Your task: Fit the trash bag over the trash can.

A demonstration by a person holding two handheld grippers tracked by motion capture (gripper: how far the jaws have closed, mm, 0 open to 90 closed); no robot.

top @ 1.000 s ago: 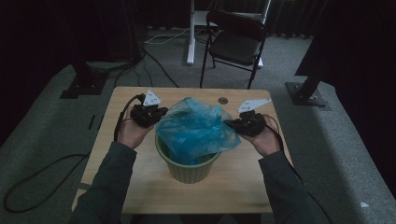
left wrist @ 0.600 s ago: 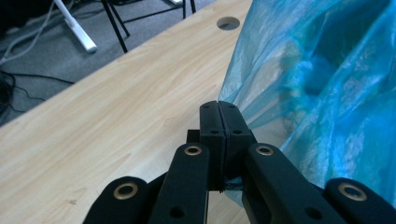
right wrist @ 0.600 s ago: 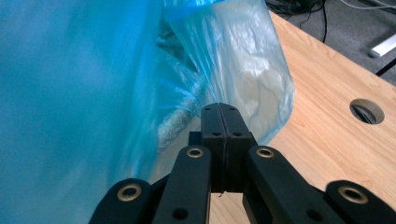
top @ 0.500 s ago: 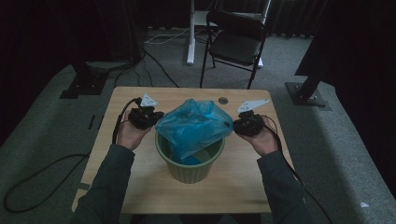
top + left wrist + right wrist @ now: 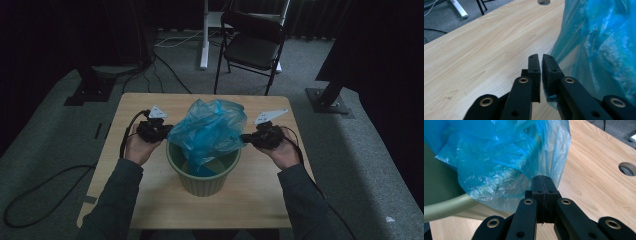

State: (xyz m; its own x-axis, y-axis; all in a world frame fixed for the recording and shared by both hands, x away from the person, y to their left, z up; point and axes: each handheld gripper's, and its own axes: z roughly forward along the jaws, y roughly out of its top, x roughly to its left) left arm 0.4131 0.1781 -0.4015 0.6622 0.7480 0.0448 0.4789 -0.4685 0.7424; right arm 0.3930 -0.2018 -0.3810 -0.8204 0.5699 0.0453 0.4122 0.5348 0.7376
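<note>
A crumpled blue plastic bag [image 5: 210, 130] hangs over and partly inside a pale green bin [image 5: 202, 175] at the middle of the wooden table [image 5: 135, 105]. My left gripper [image 5: 167, 131] is at the bag's left edge; its jaws have just been opening. In the left gripper view [image 5: 539, 56] a narrow gap shows between the jaws, and the blue bag [image 5: 599, 50] lies against the right-hand one, with a scrap of film low in the gap. My right gripper [image 5: 245, 137] is shut on the bag's right edge, and in the right gripper view [image 5: 541, 178] the film [image 5: 499, 165] runs out from its closed tips.
The bin's rim [image 5: 446, 205] lies close to the left of my right gripper. A round cable hole [image 5: 627, 168] is in the table top near its far edge. Beyond the table stand a black folding chair [image 5: 252, 45] and a white stand foot [image 5: 204, 35], with cables on the grey floor.
The bag has dropped from spread over the bin to hanging lower, with its bottom inside. My left hand has sunk a little. The right hand has stayed put.
</note>
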